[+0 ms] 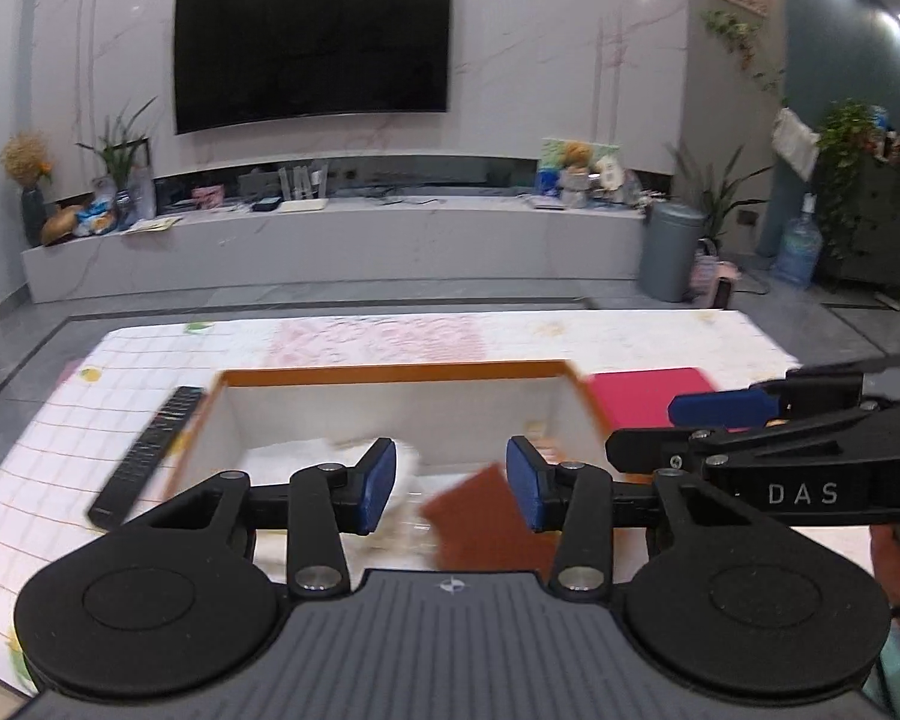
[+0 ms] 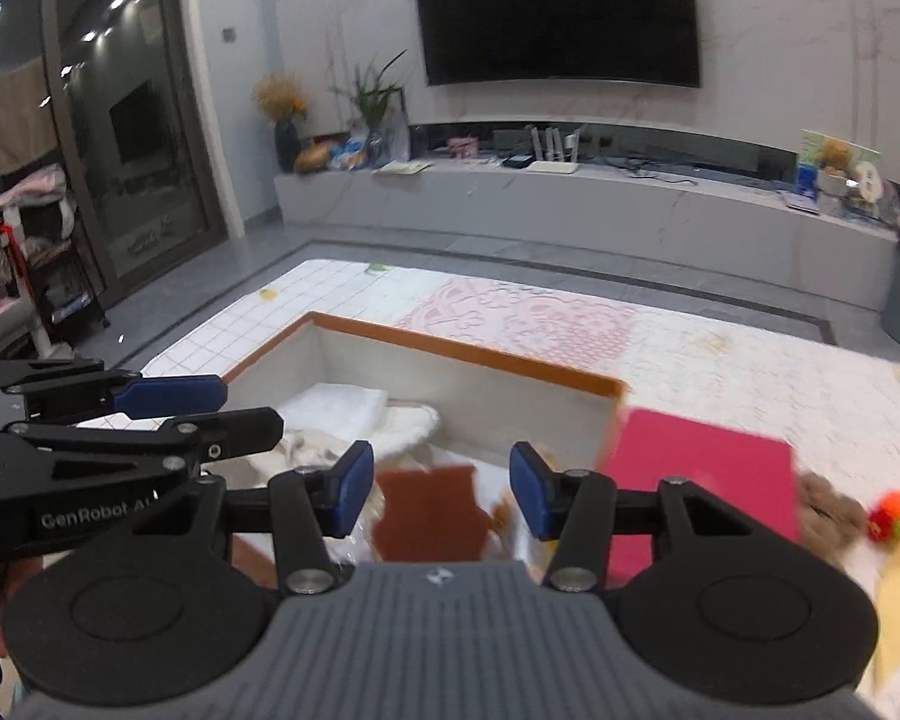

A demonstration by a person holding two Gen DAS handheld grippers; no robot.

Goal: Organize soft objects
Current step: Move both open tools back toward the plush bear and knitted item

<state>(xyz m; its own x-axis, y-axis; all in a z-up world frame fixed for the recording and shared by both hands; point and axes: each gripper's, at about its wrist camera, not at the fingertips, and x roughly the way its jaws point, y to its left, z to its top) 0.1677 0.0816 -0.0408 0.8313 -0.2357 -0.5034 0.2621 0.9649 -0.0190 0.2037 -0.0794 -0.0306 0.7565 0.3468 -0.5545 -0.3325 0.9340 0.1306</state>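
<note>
Brown cloth (image 2: 429,510) blurred in box (image 2: 468,354), edges partly hidden

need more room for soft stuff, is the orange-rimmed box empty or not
Not empty: the orange-rimmed box already holds a folded white towel and a brown cloth.

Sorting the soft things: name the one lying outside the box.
The brown plush, on the table right of the pink pad; the white towels sit inside the box.
</note>
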